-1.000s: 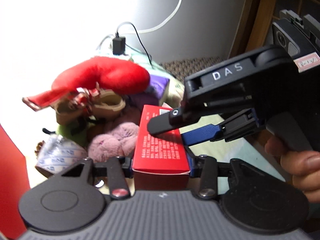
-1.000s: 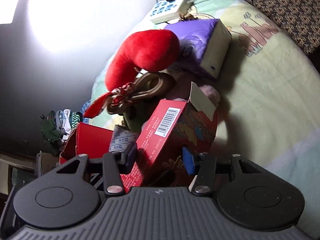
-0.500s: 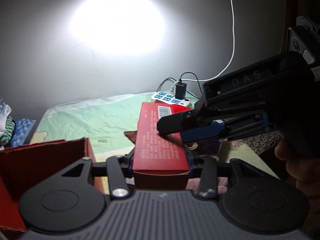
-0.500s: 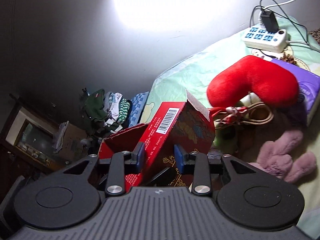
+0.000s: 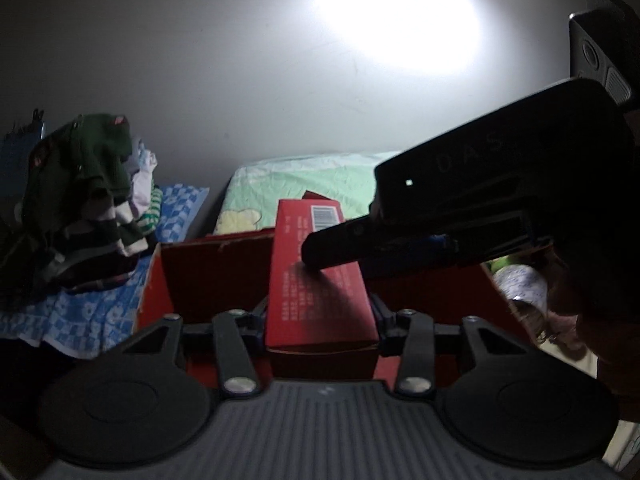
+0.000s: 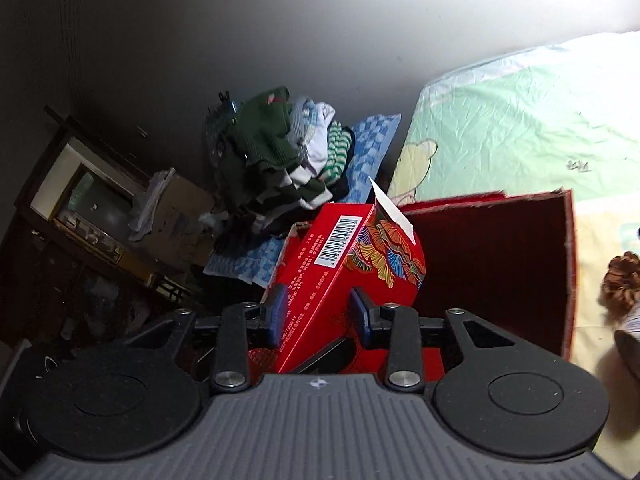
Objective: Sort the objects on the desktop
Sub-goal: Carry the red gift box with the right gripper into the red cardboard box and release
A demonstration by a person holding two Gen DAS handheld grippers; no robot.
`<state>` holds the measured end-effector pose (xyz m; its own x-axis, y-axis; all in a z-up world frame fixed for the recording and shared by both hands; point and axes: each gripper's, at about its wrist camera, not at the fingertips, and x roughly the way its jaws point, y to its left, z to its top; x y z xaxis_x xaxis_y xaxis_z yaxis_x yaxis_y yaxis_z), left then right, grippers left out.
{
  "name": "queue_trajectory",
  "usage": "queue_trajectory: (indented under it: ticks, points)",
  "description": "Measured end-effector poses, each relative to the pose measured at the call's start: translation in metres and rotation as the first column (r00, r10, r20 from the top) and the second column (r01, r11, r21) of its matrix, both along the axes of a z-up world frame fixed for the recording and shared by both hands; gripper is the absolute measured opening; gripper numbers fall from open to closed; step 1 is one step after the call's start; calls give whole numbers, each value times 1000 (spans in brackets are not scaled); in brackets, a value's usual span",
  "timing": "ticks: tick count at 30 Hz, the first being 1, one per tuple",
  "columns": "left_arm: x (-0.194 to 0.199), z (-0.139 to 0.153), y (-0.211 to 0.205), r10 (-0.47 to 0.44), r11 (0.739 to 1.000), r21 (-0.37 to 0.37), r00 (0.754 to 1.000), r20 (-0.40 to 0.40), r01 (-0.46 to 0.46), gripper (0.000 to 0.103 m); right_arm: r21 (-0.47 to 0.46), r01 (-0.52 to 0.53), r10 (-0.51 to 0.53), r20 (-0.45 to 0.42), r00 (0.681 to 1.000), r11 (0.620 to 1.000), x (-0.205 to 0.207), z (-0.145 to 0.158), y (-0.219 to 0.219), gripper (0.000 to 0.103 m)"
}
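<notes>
Grips one red carton point(image 5: 318, 276) with both tools at once. Has the left gripper point(image 5: 320, 316) narrowed onto the carton's near end, one finger pressed to each long side, printed face turned up and the barcode at the far end. Has the right gripper point(image 6: 318, 312) closed part-way on the same carton point(image 6: 340, 276), blue pads point(image 6: 276, 312) set against its two faces, with the white end flap sticking up at the far tip. From the left wrist view, shows the right gripper point(image 5: 480, 208) reaching in from the right, its black finger lying across the carton's top face and a blue pad just behind it; cannot tell from there how firm the contact is.

Keeps the carton lifted, tilted in the right wrist view, above the open red box point(image 5: 208, 272). Puts it over the box's left edge point(image 6: 500, 264) in that view, with the dark inside of the box open to its right.

Finds the box standing on the bed point(image 6: 520, 120), on the pale green sheet, near the bed's edge that faces the pile of clothes point(image 6: 280, 148). Sees that pile heaped on a blue checked cloth point(image 5: 80, 312) just beside the bed. Spots a pine cone point(image 6: 622, 280) on the sheet past the box's right wall, close to the frame edge. Makes out a dim cabinet point(image 6: 80, 200) further left, beyond the clothes.
</notes>
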<state>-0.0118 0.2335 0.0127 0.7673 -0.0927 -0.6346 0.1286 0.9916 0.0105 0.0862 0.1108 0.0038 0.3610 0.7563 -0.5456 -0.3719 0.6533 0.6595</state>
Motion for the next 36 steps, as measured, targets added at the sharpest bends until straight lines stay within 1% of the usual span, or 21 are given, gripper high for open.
queue_trajectory:
  ticks: [3, 5, 9, 11, 13, 15, 17, 20, 21, 22, 24, 25, 26, 27, 28, 29, 30, 31, 33, 36]
  points:
    - [5, -19, 20, 14, 1000, 29, 998, -62, -12, 44, -56, -28, 25, -55, 998, 998, 6, -21, 36, 40]
    - [10, -29, 31, 21, 999, 40, 995, -100, -17, 44, -75, -46, 38, -96, 995, 996, 12, -32, 54, 40]
    - [19, -47, 51, 36, 998, 51, 981, -189, -27, 45, -129, -82, 60, -159, 985, 988, 20, -48, 85, 40]
    - [21, -52, 52, 35, 998, 61, 974, -224, -21, 49, -162, -100, 69, -189, 980, 982, 21, -55, 95, 42]
    - [21, -54, 49, 43, 997, 80, 972, -231, -26, 56, -177, -101, 63, -208, 976, 979, 23, -60, 102, 43]
    - [22, -54, 48, 48, 996, 85, 968, -248, -28, 59, -182, -99, 58, -221, 974, 978, 25, -62, 104, 47]
    - [24, -53, 46, 57, 995, 92, 961, -272, -33, 60, -177, -96, 53, -235, 970, 979, 26, -65, 103, 48]
    - [22, -46, 43, 78, 993, 103, 952, -296, -49, 61, -146, -93, 51, -272, 961, 985, 27, -70, 98, 48]
    - [20, -43, 41, 81, 993, 111, 953, -290, -50, 66, -131, -92, 50, -288, 956, 987, 27, -72, 95, 47]
    - [18, -39, 40, 88, 991, 122, 956, -280, -55, 75, -118, -90, 50, -305, 951, 989, 28, -74, 93, 47]
    - [11, -31, 35, 103, 986, 151, 965, -242, -68, 86, -102, -86, 48, -330, 943, 991, 27, -77, 90, 47]
    - [7, -27, 35, 101, 986, 152, 969, -225, -68, 86, -98, -85, 47, -340, 939, 992, 27, -78, 89, 47]
    - [4, -24, 34, 95, 988, 144, 972, -216, -64, 85, -90, -86, 50, -349, 936, 992, 26, -79, 89, 47]
    - [1, -21, 34, 81, 990, 130, 973, -216, -53, 79, -77, -87, 54, -358, 932, 993, 26, -80, 89, 47]
    - [-2, -19, 33, 61, 993, 109, 975, -216, -38, 66, -64, -88, 59, -367, 929, 994, 25, -81, 89, 47]
    - [-4, -18, 33, 42, 996, 91, 976, -215, -23, 58, -55, -89, 62, -375, 925, 995, 25, -81, 90, 47]
    - [-5, -18, 32, 29, 997, 82, 976, -215, -11, 44, -50, -91, 65, -382, 922, 995, 25, -82, 92, 47]
    - [-6, -19, 31, 22, 997, 82, 976, -217, -5, 37, -45, -93, 69, -388, 919, 995, 25, -83, 94, 47]
    - [-3, -23, 34, 29, 997, 82, 973, -230, -10, 37, -45, -100, 74, -396, 915, 994, 25, -85, 100, 45]
    - [0, -27, 36, 40, 997, 70, 965, -259, -23, 38, -41, -109, 83, -414, 906, 993, 26, -92, 105, 45]
